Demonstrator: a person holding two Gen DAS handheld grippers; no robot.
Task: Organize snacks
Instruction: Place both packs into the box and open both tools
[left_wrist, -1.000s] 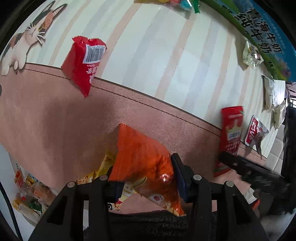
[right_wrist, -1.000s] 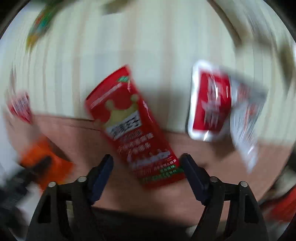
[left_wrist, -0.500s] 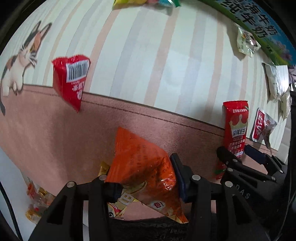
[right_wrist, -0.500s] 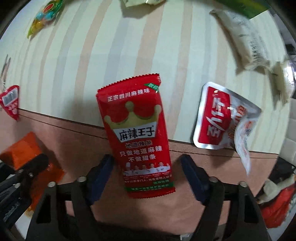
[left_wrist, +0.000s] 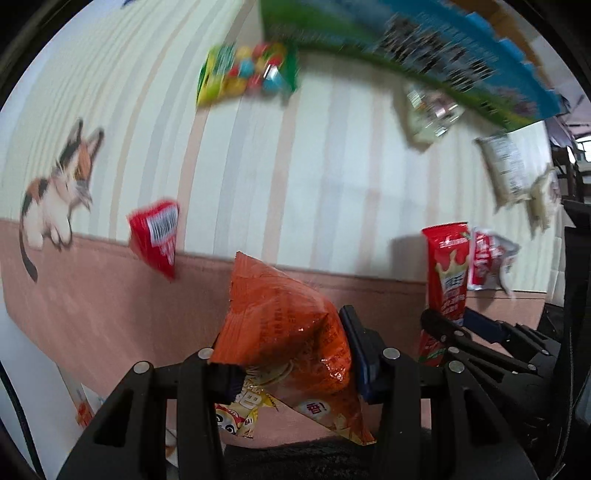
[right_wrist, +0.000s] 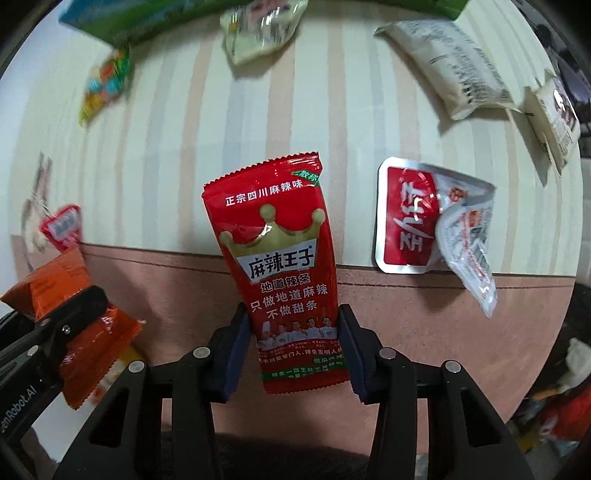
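Note:
My left gripper (left_wrist: 291, 354) is shut on an orange snack bag (left_wrist: 280, 332) and holds it above the pink band of the striped tablecloth (left_wrist: 325, 177). The same bag shows at the left of the right wrist view (right_wrist: 48, 288). My right gripper (right_wrist: 293, 347) is shut on the lower end of a tall red spicy-strip packet (right_wrist: 280, 266) with a gold crown, which stands upright. That packet and the right gripper also show at the right of the left wrist view (left_wrist: 447, 277).
A small red barcode packet (left_wrist: 157, 236) lies left. A red-and-silver packet (right_wrist: 424, 221) lies right of the crown packet. A colourful candy bag (left_wrist: 243, 70), pale packets (right_wrist: 450, 66) and a green-and-blue milk carton box (left_wrist: 424, 48) sit at the far side. A cat print (left_wrist: 55, 199) is at left.
My right gripper has closed on the red crown packet, which was lying between open fingers. The left gripper has tilted up with the orange bag, so the far side shows more.

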